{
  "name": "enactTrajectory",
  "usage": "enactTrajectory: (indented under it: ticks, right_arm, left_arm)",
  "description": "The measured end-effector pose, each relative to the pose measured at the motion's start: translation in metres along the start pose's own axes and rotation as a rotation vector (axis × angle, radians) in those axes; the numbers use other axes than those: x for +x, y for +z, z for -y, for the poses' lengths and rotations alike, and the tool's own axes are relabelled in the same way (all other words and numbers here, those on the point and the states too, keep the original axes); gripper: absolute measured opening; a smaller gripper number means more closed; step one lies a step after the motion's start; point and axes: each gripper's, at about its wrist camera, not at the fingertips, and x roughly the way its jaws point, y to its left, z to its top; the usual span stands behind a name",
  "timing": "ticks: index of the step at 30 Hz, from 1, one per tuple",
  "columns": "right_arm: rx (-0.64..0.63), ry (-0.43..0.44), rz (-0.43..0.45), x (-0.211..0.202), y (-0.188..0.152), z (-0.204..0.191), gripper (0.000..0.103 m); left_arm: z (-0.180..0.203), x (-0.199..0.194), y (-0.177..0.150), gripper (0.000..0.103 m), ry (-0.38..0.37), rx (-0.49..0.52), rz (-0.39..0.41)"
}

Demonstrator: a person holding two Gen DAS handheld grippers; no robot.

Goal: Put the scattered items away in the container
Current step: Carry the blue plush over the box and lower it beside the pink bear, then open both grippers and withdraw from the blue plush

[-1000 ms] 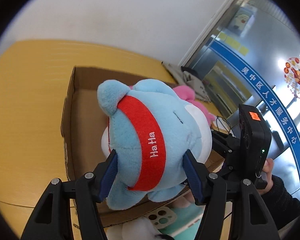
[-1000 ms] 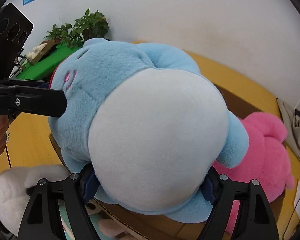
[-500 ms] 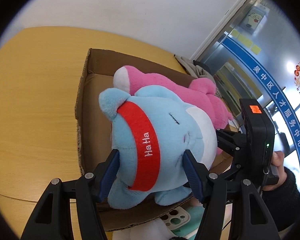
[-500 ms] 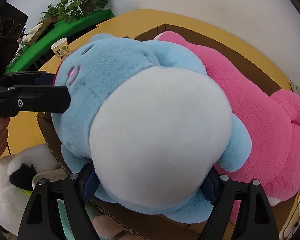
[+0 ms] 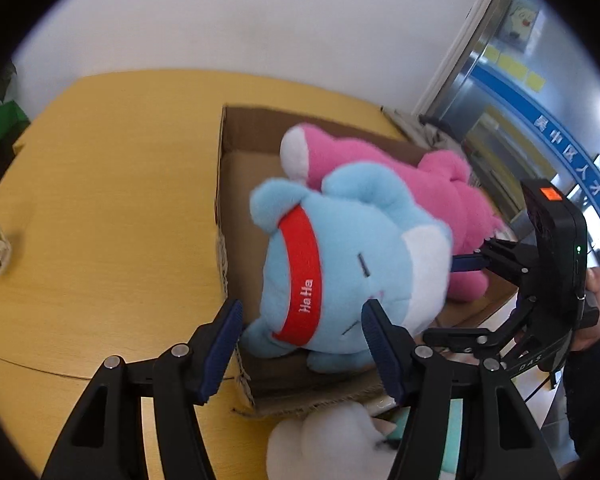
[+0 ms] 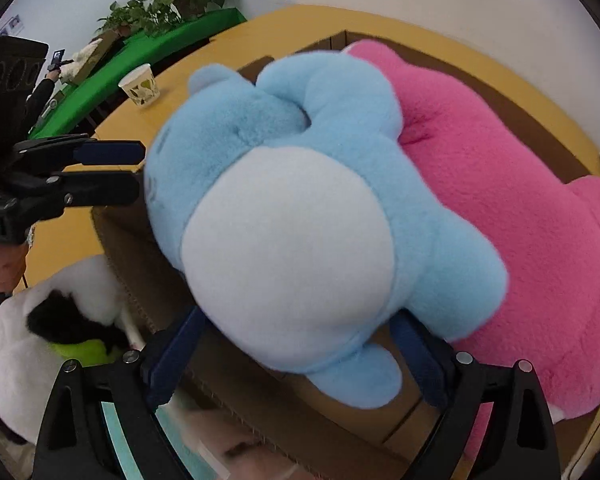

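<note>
A blue plush toy (image 5: 340,272) with a red "HaHa" band lies in the cardboard box (image 5: 236,160), against a pink plush toy (image 5: 432,196). My left gripper (image 5: 300,344) is open, its pads just clear of the blue toy's sides. In the right wrist view the blue toy (image 6: 300,216) fills the middle, with the pink toy (image 6: 520,216) to its right in the box (image 6: 520,112). My right gripper (image 6: 296,360) is open around the blue toy's lower end.
A white plush with black patches (image 6: 40,320) lies outside the box's near wall, also low in the left wrist view (image 5: 328,440). A paper cup (image 6: 140,86) stands on the yellow table (image 5: 100,220). A green-covered bench with plants (image 6: 172,40) is beyond.
The blue toy has gone down into the box beside the pink one. Both grippers have opened and drawn back a little from it.
</note>
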Motion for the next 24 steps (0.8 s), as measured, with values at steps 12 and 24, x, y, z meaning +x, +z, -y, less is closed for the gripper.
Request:
enactTrajectory:
  ticks: [12,24]
  right_arm:
    - [0.099,-0.232,0.377,-0.144,-0.086,0.000,0.103]
    - [0.238,-0.399,0.459,-0.194,-0.178,-0.022,0.103]
  left_arm:
    - [0.097,-0.113,-0.036,0.078,0.011,0.047,0.275]
    - [0.187,-0.094,-0.097,0.078,-0.041,0.074,0.279]
